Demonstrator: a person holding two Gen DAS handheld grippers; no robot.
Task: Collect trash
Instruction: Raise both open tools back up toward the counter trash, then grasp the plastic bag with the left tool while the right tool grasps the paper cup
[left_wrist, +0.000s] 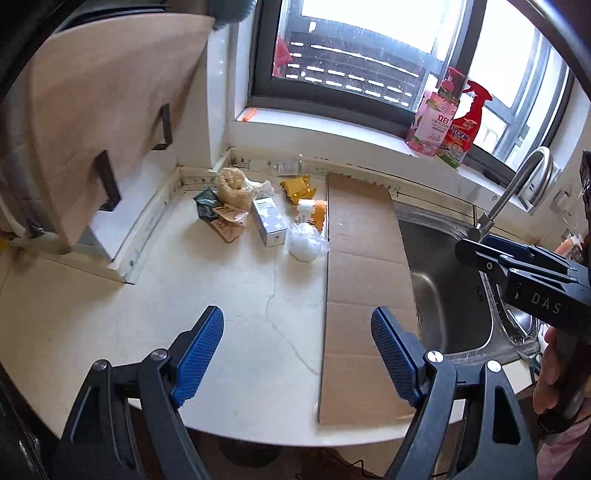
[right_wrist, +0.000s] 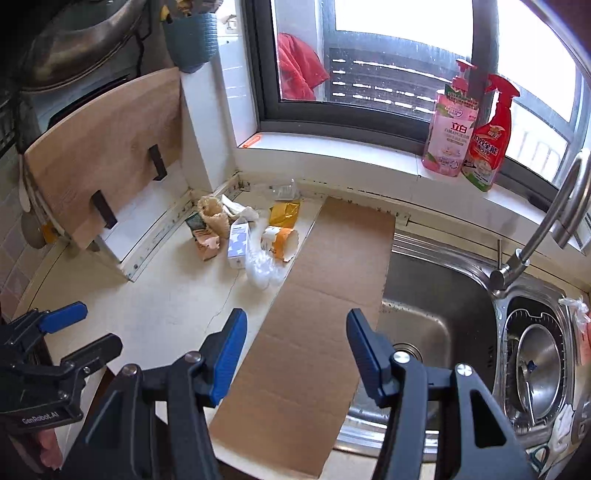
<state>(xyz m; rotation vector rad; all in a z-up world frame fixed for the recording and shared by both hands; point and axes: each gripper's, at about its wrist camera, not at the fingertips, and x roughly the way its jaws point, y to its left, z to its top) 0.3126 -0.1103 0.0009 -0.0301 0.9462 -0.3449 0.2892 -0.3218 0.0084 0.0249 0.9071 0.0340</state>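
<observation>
Ahead, bare countertop (left_wrist: 229, 295) beside cardboard (left_wrist: 362, 280).

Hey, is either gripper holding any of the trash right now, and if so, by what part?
Nothing is held. The left gripper and right gripper both have open, empty jaws above the countertop.

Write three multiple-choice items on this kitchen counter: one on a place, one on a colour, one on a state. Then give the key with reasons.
1. Where does the flat cardboard sheet lie?
A. On the windowsill
B. Between the trash pile and the sink
C. Inside the sink

2. What colour is the spray bottle?
A. Red
B. Blue
C. Black

3. How is the left gripper?
A. Shut on a carton
B. Shut on the cardboard
C. Open, holding nothing

Key: B, trash lies left of it and the basin right; A, its body and trigger are red; C, its pads stand apart over bare counter.
</observation>
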